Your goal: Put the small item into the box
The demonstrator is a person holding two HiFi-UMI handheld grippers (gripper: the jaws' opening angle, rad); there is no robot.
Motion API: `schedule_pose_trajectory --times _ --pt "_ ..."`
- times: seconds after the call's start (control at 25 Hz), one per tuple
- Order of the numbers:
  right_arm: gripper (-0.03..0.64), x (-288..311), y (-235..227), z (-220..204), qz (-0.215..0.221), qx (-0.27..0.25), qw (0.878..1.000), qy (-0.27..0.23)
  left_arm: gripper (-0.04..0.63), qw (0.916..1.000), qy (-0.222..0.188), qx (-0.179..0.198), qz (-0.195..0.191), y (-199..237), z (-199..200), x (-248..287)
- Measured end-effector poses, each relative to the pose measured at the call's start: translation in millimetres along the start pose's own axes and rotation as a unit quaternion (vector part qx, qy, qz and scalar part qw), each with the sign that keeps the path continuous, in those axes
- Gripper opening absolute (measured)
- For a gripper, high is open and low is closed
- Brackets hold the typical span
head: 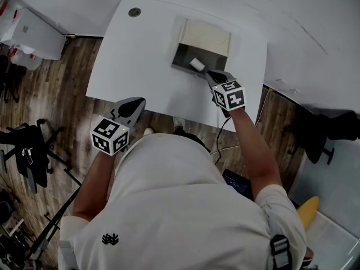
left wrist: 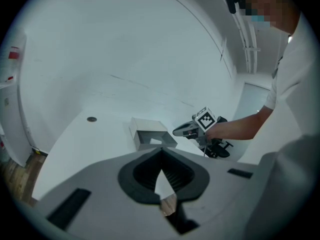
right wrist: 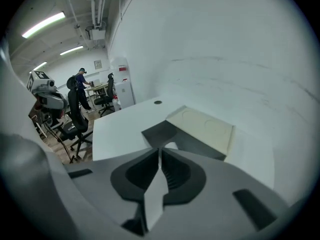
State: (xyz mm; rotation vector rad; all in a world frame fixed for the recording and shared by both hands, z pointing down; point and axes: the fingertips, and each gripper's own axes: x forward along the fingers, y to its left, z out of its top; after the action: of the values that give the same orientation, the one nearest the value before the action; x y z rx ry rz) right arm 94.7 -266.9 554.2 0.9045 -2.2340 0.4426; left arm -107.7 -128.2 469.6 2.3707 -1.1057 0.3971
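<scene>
left gripper (head: 132, 108) sits parked at the table's (head: 140, 55) near edge, jaws together and empty, presumably just keeping clear; right gripper (head: 209, 75) hovers by the box's (head: 181, 59) near rim, jaws together on nothing, because the item (head: 197, 64) already lies inside it.

Box (head: 183, 57): open, dark grey interior, cream lid folded back, resting on the white table (head: 140, 55). Small item (head: 197, 64): white block that lay inside the box on its dark floor.
</scene>
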Motion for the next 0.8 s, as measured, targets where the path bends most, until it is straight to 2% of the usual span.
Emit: schedule_pose_trajectory --times 0.12,0.32,0.56,0.8 --pt "0.014 -21.8 29.7 -8.1 0.009 0.031 0.999 -0.025 0.006 0.9999 -0.006 0.009 0.001 0.7 -4.3 -9.8" --pt "0.009 -53.4 91.8 -24.4 0.038 0.071 0.995 -0.067 0.006 0.998 -0.001 0.062 -0.008 -6.2 -14.1 -23.0" --pt "0.008 -93.6 143.6 -36.0 0.033 0.095 0.989 -0.108 0.006 0.9964 0.005 0.061 -0.059 -23.2 -33.7 -32.7" --pt "0.008 -124.9 174.5 -63.6 0.014 0.125 0.985 -0.119 0.006 0.9954 0.003 0.06 -0.074 -32.0 -47.4 -39.8"
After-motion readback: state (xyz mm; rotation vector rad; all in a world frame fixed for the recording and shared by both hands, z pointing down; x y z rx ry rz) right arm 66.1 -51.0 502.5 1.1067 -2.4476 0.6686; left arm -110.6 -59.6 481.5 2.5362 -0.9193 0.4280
